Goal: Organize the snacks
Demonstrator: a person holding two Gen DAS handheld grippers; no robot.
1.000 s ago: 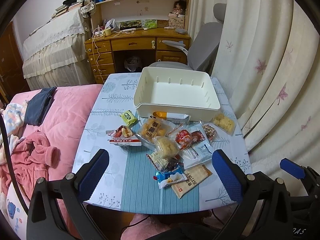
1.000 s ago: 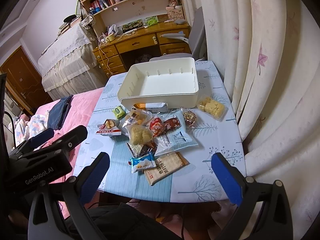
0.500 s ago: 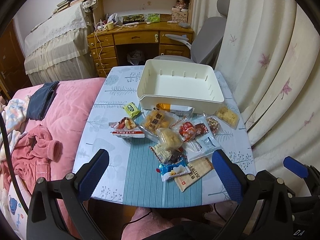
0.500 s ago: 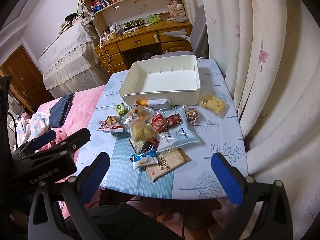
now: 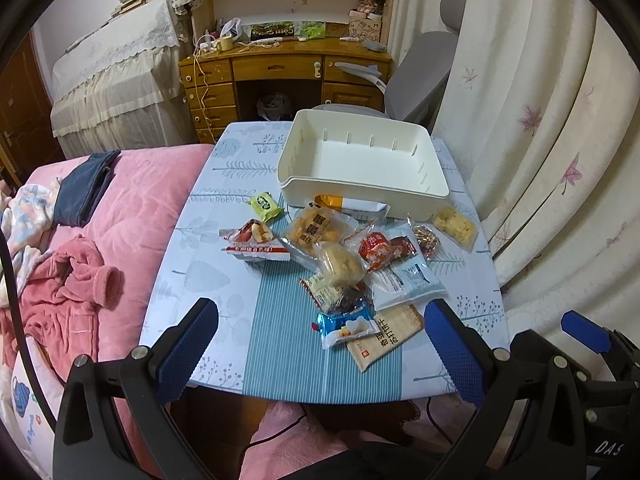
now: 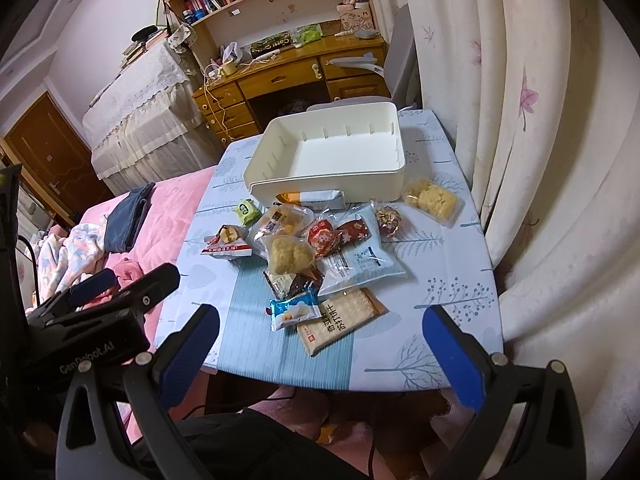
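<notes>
Your left gripper (image 5: 320, 344) and right gripper (image 6: 320, 344) both hang spread wide and empty above the table's near edge, ready to choose. The snacks (image 5: 340, 256) lie heaped just before the empty bin (image 5: 360, 192), so each needs only a short carry.

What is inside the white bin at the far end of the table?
Nothing: the white bin shows only a bare floor and slotted walls. Its near wall hides a strip of floor behind it. An orange-and-white packet lies against the front, outside the bin.
</notes>
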